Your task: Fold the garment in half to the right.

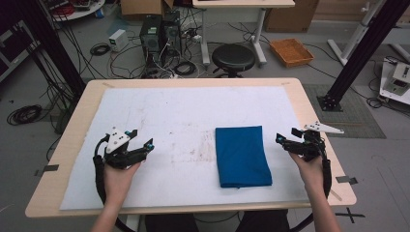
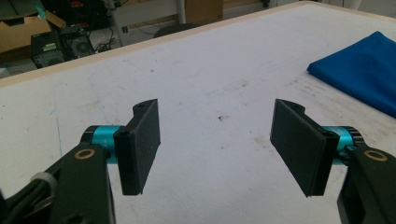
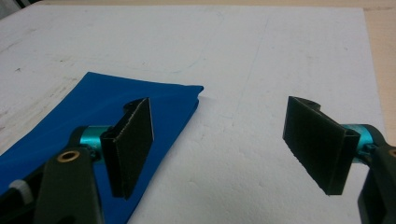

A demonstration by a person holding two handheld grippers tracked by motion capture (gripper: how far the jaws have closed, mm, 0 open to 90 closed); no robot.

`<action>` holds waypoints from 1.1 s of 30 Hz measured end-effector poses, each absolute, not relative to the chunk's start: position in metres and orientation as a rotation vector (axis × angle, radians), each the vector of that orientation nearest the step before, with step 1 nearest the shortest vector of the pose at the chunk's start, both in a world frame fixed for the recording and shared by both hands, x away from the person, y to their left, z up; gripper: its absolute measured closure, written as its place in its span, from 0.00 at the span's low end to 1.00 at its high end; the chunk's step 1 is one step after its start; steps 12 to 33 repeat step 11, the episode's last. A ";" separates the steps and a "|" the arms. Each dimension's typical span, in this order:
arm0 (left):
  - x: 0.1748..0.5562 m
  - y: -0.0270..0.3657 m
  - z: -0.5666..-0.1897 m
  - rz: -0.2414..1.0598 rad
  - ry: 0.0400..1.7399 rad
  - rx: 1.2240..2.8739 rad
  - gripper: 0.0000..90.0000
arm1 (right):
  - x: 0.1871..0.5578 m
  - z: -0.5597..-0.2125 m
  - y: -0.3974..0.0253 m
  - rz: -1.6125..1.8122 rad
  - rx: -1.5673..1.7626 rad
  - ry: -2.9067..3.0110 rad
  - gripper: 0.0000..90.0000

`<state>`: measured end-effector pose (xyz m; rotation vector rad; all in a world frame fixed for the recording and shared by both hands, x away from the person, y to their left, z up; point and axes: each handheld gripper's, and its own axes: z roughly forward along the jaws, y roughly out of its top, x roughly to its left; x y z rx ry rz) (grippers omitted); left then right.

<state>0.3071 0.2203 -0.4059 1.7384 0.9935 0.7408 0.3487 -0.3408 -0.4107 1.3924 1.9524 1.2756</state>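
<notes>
A: Where do we find the folded blue cloth (image 1: 241, 155)?

B: Flat on the white sheet (image 1: 183, 125) covering the bench (image 1: 77, 111), right of centre, between our grippers.

A: And the fingers?

B: Released on both. The left gripper (image 2: 215, 140) hovers well apart from the cloth; the right gripper (image 3: 219, 140) hangs just beside its edge, grasping nothing.

Bkgd, beyond surface (image 1: 77, 145): black stool (image 1: 233, 57), orange tray (image 1: 291, 51) on floor, PC tower (image 1: 151, 33) w/ loose cables, cardboard box (image 1: 141, 7).

Folded cloth (image 1: 241, 155) on table (image 1: 77, 118), between left gripper (image 1: 141, 140) and right gripper (image 1: 286, 136)
</notes>
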 end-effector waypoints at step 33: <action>0.307 0.220 -0.408 0.739 0.993 1.741 0.37 | 0.351 -0.413 -0.339 1.264 1.392 1.973 0.27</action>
